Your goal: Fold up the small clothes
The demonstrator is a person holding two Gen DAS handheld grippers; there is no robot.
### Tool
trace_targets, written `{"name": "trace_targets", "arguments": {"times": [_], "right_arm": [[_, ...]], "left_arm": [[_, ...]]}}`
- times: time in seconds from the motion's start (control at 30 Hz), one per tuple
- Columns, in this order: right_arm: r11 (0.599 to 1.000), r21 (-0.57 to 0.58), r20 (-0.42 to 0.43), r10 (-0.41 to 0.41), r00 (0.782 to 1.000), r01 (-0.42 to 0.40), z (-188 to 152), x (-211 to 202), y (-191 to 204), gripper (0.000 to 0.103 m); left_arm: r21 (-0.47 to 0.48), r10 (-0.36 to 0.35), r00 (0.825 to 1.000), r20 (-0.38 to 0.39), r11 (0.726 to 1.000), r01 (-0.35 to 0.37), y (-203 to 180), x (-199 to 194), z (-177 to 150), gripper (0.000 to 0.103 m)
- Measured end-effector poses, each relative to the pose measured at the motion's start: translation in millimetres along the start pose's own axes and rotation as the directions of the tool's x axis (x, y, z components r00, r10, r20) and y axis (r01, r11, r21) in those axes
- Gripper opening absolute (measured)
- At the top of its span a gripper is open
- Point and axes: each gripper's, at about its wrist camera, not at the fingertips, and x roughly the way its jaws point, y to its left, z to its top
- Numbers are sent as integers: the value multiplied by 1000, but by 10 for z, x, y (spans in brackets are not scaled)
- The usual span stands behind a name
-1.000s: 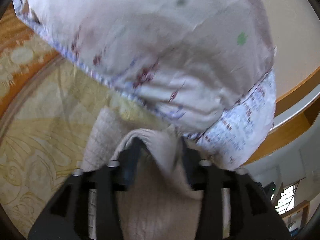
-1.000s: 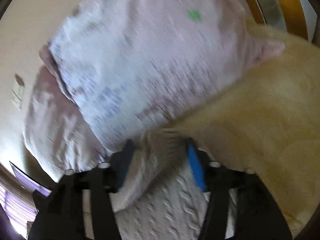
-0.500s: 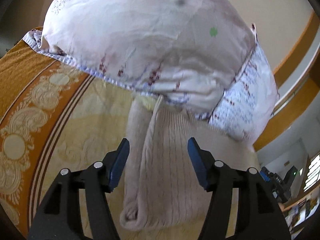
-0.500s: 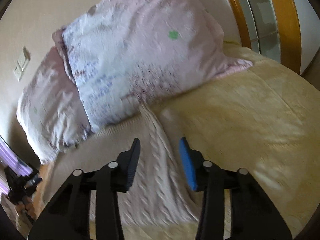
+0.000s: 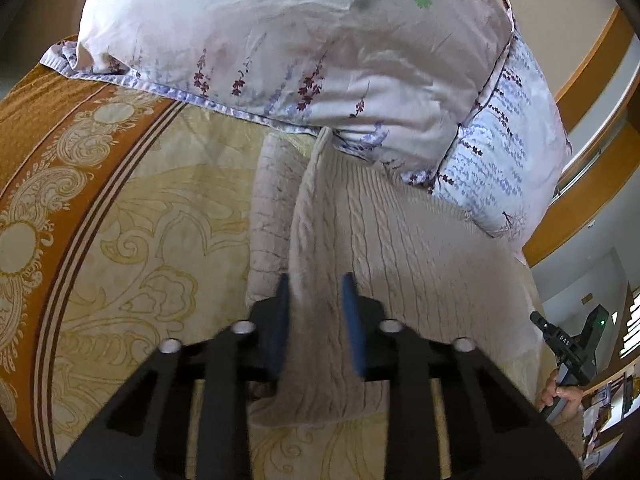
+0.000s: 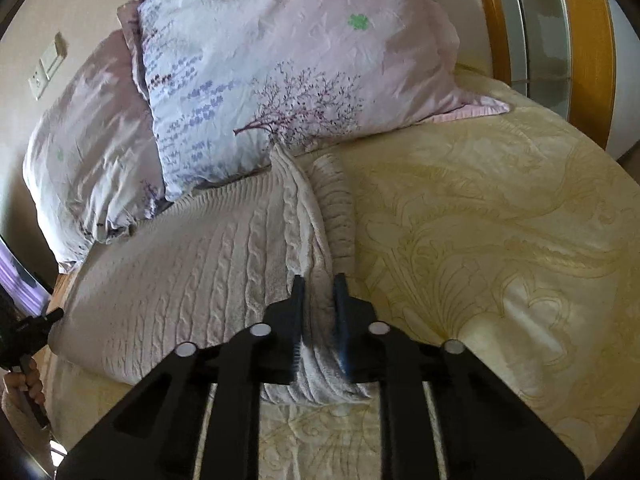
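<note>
A beige cable-knit sweater (image 5: 400, 248) lies flat on the bed, its far edge touching the pillows; it also shows in the right wrist view (image 6: 192, 264). My left gripper (image 5: 314, 292) is shut on the sweater's left side fold near its front edge, with knit bunched between the blue pads. My right gripper (image 6: 318, 292) is shut on the sweater's right side fold near its front edge. A sleeve (image 6: 338, 208) lies folded along the right side, and another sleeve (image 5: 272, 208) lies along the left side.
Two floral pillows (image 5: 300, 40) (image 6: 288, 72) lean at the head of the bed just behind the sweater. The cream and orange patterned bedspread (image 5: 120, 220) (image 6: 500, 220) spreads around it. A wooden headboard frame (image 6: 588, 40) stands at the right.
Both grippers pulled back from the pillows toward the sweater's near edge. They were open half a second ago and have now closed on the sweater's side folds.
</note>
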Motion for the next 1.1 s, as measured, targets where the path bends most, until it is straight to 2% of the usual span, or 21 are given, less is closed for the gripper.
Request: {"name": "trace_targets", "arguments": {"times": [0.03, 0.23, 0.4, 0.53, 0.67, 0.8, 0.83, 0.9, 1.0, 1.1], "right_arm": [[1000, -2, 8, -2, 1000, 2, 0, -22, 10, 12], [1000, -2, 62, 12, 998, -12, 5, -230, 94, 11], [1000, 12, 54, -2, 999, 2, -65, -303, 97, 11], [997, 7, 18, -72, 997, 72, -174, -245, 69, 11], [989, -10, -28, -151, 988, 150, -234, -61, 48, 11], [980, -50, -16, -193, 981, 192, -229, -42, 150, 12], [980, -50, -15, -193, 981, 192, -220, -54, 156, 12], [981, -39, -9, -193, 981, 192, -180, -106, 173, 20], [982, -35, 44, -186, 982, 187, -107, -226, 260, 28], [987, -99, 66, -122, 990, 128, -45, -230, 523, 41]], "left_arm": [[-2, -3, 1000, -8, 1000, 3, 9, 4, -1, 9], [-7, -27, 1000, -2, 1000, 27, 46, -102, 4, 8], [7, -53, 999, -5, 999, 53, 75, -220, 1, 7], [22, -48, 999, -22, 999, 49, 127, -207, -55, 7], [-17, -58, 997, -42, 998, 57, 267, -108, -125, 7], [-18, -67, 998, -20, 998, 66, 259, -131, -154, 11], [-18, -69, 998, -13, 997, 69, 257, -147, -157, 13], [-20, -70, 997, 12, 997, 71, 249, -216, -145, 33], [-23, -59, 995, 75, 998, 61, 206, -345, -93, 52], [-1, -42, 994, 101, 999, 43, 74, -357, -12, 65]]}}
